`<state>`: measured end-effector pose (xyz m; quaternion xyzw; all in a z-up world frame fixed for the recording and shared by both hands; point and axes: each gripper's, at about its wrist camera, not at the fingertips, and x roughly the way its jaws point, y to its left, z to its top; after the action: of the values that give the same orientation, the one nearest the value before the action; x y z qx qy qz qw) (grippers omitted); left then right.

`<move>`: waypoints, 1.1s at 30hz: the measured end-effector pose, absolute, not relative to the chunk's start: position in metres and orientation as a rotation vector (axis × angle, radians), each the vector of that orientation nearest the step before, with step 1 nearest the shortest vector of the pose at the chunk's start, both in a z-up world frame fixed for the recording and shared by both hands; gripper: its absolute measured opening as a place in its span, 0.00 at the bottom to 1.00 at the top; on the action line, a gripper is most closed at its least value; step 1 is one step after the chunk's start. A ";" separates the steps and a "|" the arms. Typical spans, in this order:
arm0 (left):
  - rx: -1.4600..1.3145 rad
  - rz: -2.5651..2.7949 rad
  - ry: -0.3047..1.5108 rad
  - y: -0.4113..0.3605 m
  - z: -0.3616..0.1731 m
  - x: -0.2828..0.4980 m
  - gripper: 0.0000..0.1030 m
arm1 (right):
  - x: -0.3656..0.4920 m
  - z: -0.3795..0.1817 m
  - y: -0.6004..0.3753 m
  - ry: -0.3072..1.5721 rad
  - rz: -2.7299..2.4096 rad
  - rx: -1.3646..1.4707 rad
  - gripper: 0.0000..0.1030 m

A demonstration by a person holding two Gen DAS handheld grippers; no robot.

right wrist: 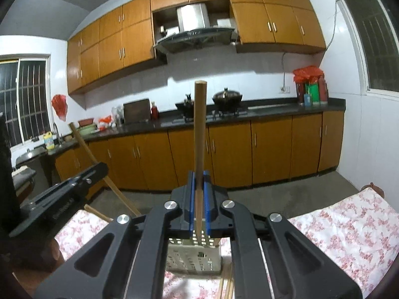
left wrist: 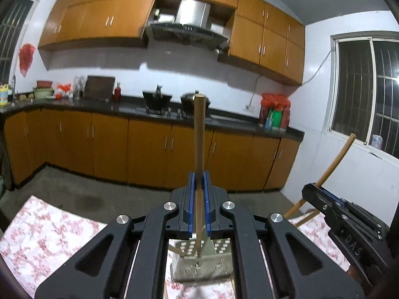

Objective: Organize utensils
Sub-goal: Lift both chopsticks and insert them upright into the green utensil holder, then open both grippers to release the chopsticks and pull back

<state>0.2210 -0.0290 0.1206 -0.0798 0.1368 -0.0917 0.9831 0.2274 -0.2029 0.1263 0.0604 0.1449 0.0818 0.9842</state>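
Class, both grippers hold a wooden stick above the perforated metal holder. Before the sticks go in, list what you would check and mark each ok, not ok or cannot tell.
1. Left gripper shut on its wooden stick: ok.
2. Right gripper shut on its wooden stick: ok.
3. Metal holder upright on the floral cloth: ok.
4. Holder below each gripper: ok.
5. Stick's lower end over the holder's opening: cannot tell, the gripper bodies hide it.
6. Loose sticks beside the holder clear of the path: cannot tell.
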 end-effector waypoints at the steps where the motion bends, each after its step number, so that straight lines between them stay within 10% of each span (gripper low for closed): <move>1: -0.160 -0.185 0.282 -0.028 0.119 0.222 0.07 | 0.228 0.125 -0.201 0.295 0.168 0.120 0.09; 8: -0.160 -0.188 0.278 -0.022 0.123 0.213 0.12 | 0.215 0.131 -0.201 0.269 0.170 0.116 0.24; 15: -0.185 -0.171 0.210 -0.006 0.141 0.181 0.49 | 0.172 0.149 -0.222 0.165 0.086 0.102 0.66; 20: -0.187 -0.097 0.227 0.021 0.134 0.142 0.74 | 0.154 0.123 -0.255 0.251 -0.020 0.067 0.75; 24: -0.156 -0.013 0.363 0.040 0.090 0.131 0.77 | 0.160 0.064 -0.278 0.456 -0.039 0.120 0.72; 30: -0.159 0.027 0.642 0.055 0.009 0.136 0.76 | 0.166 -0.034 -0.270 0.776 0.030 0.174 0.23; 33: -0.153 0.007 0.719 0.052 -0.019 0.132 0.72 | 0.160 -0.061 -0.255 0.846 0.087 0.191 0.17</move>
<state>0.1316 0.0517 -0.0190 -0.0746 0.3514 0.0036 0.9333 0.1596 -0.2548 -0.0611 0.0925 0.4099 0.0424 0.9064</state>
